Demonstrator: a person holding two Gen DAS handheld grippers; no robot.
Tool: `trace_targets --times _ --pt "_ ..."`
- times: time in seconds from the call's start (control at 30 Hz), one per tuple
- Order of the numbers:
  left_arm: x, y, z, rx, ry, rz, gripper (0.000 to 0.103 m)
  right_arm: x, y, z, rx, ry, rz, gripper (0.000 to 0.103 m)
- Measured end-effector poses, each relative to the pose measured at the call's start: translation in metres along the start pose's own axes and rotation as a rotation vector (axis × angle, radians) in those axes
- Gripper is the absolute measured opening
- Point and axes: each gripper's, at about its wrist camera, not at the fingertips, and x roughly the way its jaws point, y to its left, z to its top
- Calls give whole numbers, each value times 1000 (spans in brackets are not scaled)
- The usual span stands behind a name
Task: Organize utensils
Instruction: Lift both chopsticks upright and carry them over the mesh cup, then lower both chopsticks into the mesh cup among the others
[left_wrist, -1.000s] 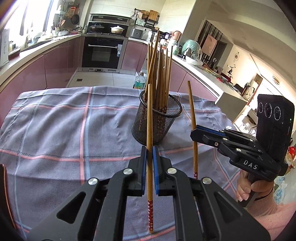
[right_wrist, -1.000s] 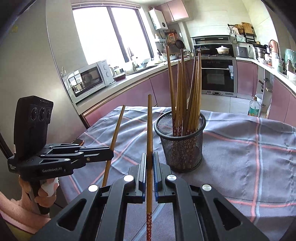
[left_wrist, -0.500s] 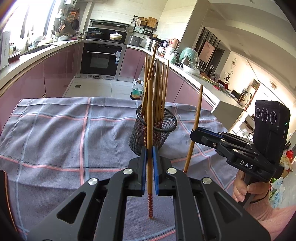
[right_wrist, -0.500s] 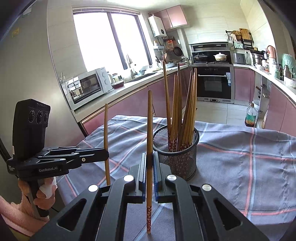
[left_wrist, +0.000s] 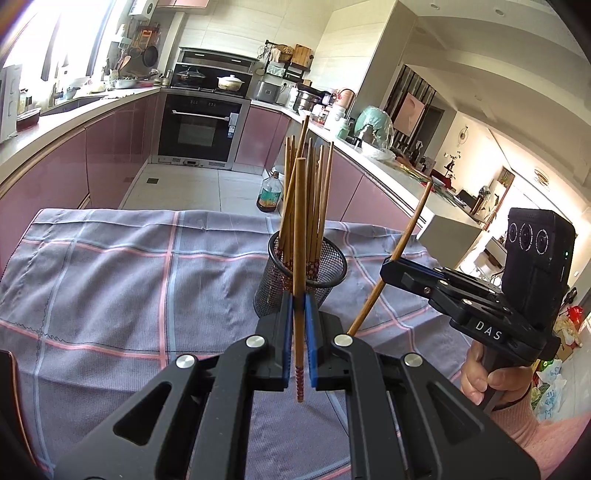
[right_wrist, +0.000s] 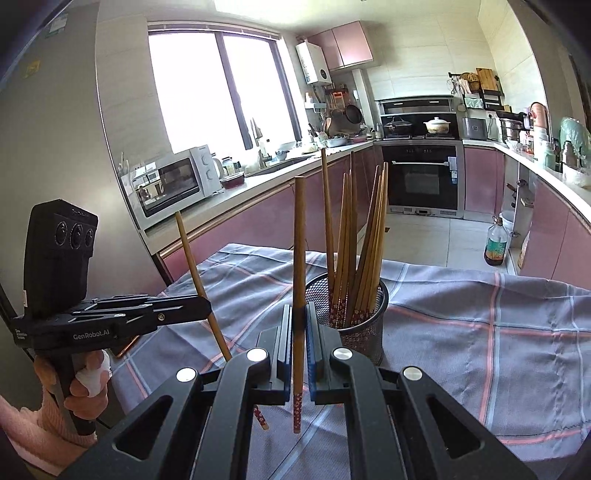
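Observation:
My left gripper is shut on a brown wooden chopstick, held upright with its red patterned end hanging below the blue pads. Just beyond it stands a black mesh holder with several chopsticks in it. At the right of the left wrist view, my right gripper pinches a second chopstick that leans to the right. In the right wrist view, the right gripper is shut on its chopstick, left of the mesh holder. The left gripper shows at the left, clamping a tilted chopstick.
A grey cloth with pink and blue lines covers the table. A dark flat object lies at the table's left edge. Beyond the table are pink kitchen cabinets, an oven, a microwave and a bottle on the floor.
Both grippers have risen, so both chopsticks hang clear of the cloth. In the left wrist view the right gripper's chopstick has tipped from upright to leaning right. The holder has not moved.

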Motion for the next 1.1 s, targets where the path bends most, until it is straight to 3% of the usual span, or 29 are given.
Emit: trace_targets --times 1.1 --pt "-2 -7 33 38 -85 0 7 -13 -4 24 -33 -80 -27 5"
